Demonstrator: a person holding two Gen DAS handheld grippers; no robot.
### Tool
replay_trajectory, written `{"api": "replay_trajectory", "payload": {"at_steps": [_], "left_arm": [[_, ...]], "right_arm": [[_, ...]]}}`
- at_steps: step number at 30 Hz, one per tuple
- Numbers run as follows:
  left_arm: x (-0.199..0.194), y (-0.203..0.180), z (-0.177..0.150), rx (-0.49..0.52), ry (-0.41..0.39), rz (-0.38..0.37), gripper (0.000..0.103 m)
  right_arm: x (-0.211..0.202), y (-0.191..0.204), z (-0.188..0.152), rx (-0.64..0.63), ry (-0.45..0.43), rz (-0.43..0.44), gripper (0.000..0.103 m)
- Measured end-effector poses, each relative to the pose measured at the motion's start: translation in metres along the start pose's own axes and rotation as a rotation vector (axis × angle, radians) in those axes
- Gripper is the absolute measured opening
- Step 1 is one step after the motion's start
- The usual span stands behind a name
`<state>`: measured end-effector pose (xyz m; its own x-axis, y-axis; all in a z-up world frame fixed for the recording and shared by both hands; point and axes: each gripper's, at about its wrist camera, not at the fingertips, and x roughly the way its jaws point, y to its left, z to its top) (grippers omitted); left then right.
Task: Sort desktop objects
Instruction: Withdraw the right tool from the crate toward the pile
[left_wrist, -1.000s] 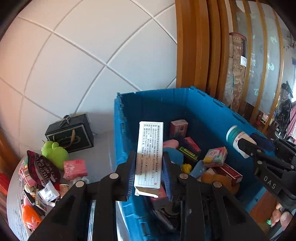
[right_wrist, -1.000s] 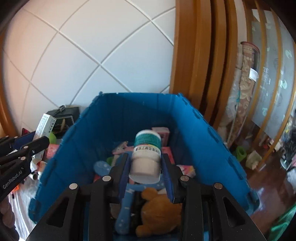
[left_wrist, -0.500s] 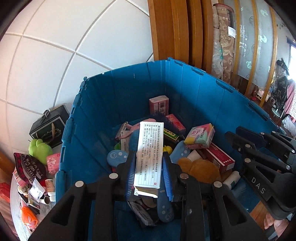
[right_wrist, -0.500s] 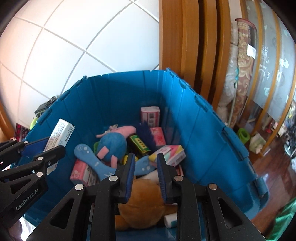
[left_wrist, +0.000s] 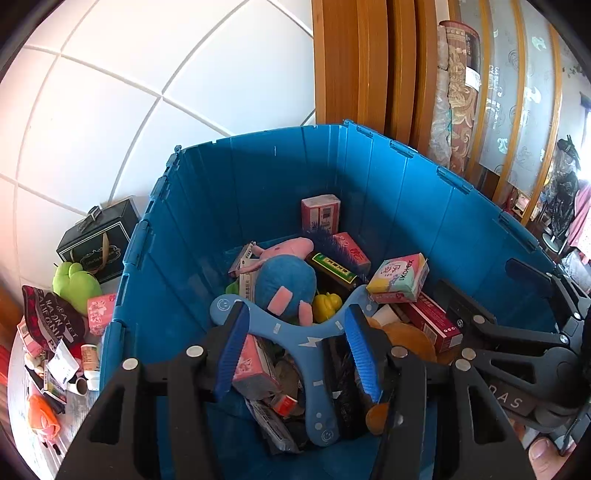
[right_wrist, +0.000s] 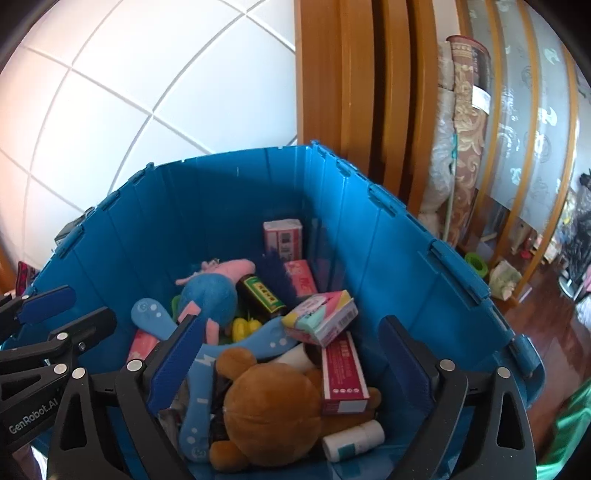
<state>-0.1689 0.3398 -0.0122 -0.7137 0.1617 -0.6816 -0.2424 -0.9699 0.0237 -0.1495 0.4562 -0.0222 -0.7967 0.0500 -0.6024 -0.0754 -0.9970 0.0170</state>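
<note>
only left view: table clutter (left_wrist: 55, 354); both tools (left_wrist: 295, 350) (right_wrist: 291, 365) agape, empty, over bin (right_wrist: 406, 266)

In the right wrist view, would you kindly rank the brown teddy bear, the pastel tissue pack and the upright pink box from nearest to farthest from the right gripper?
1. Brown teddy bear: lies between the open fingers of the right gripper, at the bin's near end.
2. Pastel tissue pack: mid-bin, just beyond the bear, slightly right.
3. Upright pink box: stands against the far wall of the blue bin.
</note>
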Motion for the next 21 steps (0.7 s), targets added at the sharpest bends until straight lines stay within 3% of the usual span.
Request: {"api": "replay_trajectory", "payload": {"at_steps": [6,11,14,18,21], "left_arm": [[-0.004,-0.002,-0.003,0.012,-0.016,0.024,0.053],[-0.026,0.008,-0.007,-0.008,-0.071,0.020,0.053],[-0.046,0.021,-0.009,-0.027,-0.122,0.020,0.053],[-0.072,0.048,-0.018,-0.068,-0.186,0.021,0.053],[-0.087,0.074,-0.026,-0.101,-0.216,0.047,0.053]], "right_arm": [[-0.002,-0.002,0.000,0.017,-0.037,-0.022,0.098],[-0.004,-0.013,-0.001,0.086,-0.073,0.042,0.098],[-0.006,-0.013,-0.001,0.088,-0.091,0.042,0.100],[-0.003,0.002,0.001,0.027,-0.077,-0.054,0.103],[-0.009,0.013,-0.004,0.043,-0.065,-0.019,0.103]]}}
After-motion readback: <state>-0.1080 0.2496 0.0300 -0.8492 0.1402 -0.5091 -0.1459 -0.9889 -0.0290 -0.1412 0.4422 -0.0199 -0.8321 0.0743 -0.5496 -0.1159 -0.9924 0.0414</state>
